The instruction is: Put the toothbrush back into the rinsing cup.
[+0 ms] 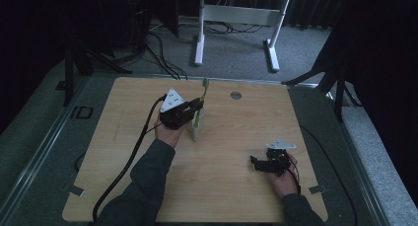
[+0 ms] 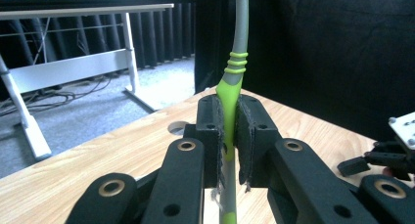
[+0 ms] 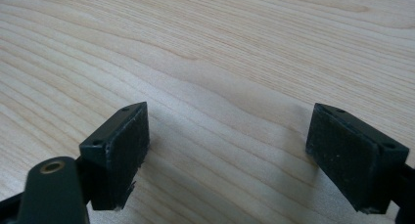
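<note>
Green-and-grey toothbrush (image 1: 201,101) stands nearly upright in a small pale cup (image 1: 197,131), bristle end up, handle end down inside the cup. Left tool (image 1: 196,107) is pinched on the toothbrush at the green part of the handle, just above the cup rim; in the left gripper view the pads (image 2: 213,136) press the handle (image 2: 230,94) from both sides with no gap visible. Grip sits low on the handle, probably so the brush stays vertical and under control while it goes into or comes out of the cup; cannot tell which from this moment alone.

Cup stands on the wooden surface (image 1: 236,186), slightly left of its centre, touching nothing else that I can see. Left hand sits just behind the cup on the person's side.

Right tool (image 1: 256,163) rests low over the surface, well to the right of the cup and nearer the person, jaws spread wide with bare wood between them in the right gripper view (image 3: 225,150). It holds nothing.

A round grey cap (image 1: 236,95) is set into the surface beyond and right of the cup. Nothing stands close enough to the cup to obstruct a straight vertical move of the brush. White desk frame (image 1: 236,18) stands on the floor beyond the surface.
</note>
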Available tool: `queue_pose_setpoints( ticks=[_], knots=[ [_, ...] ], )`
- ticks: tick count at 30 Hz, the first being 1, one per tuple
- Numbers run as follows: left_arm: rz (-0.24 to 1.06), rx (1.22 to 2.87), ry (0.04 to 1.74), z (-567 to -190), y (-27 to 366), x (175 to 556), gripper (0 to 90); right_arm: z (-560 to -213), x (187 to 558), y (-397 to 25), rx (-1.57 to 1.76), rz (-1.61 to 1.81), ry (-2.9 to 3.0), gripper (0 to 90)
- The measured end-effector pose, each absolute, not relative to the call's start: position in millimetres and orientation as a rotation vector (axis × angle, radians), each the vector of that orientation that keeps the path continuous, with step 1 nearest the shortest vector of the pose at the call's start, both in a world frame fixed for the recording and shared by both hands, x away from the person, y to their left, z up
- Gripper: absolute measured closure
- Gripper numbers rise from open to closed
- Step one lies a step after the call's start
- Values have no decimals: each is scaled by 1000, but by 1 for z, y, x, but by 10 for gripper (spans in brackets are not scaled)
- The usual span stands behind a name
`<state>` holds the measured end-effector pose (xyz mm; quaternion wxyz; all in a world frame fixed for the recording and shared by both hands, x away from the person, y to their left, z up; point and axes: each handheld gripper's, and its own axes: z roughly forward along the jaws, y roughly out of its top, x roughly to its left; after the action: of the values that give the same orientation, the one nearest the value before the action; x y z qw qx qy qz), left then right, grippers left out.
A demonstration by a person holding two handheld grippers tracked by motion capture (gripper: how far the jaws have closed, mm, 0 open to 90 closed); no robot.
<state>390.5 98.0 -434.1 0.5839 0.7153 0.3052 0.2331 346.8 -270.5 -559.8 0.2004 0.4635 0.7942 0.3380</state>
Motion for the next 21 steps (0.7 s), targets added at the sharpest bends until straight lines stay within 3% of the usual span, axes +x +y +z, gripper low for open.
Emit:
queue_pose_setpoints(
  ticks=[13, 14, 16, 18, 19, 21],
  knots=[
    [550, 1755, 737, -447, 97, 393, 794, -560, 347, -270, 1298, 946, 2221, 159],
    [528, 1798, 751, -449, 97, 394, 659, -560, 347, -270, 1297, 945, 2221, 159],
    [555, 1813, 768, -450, 97, 392, 501, -560, 347, -270, 1295, 945, 2222, 159],
    [564, 1855, 787, -452, 97, 390, 394, -560, 347, -270, 1294, 945, 2222, 159],
    [571, 1868, 799, -452, 98, 388, 394, -560, 347, -270, 1294, 945, 2222, 159],
    [590, 1890, 802, -452, 98, 385, 274, -560, 347, -270, 1294, 944, 2222, 159]
  ],
)
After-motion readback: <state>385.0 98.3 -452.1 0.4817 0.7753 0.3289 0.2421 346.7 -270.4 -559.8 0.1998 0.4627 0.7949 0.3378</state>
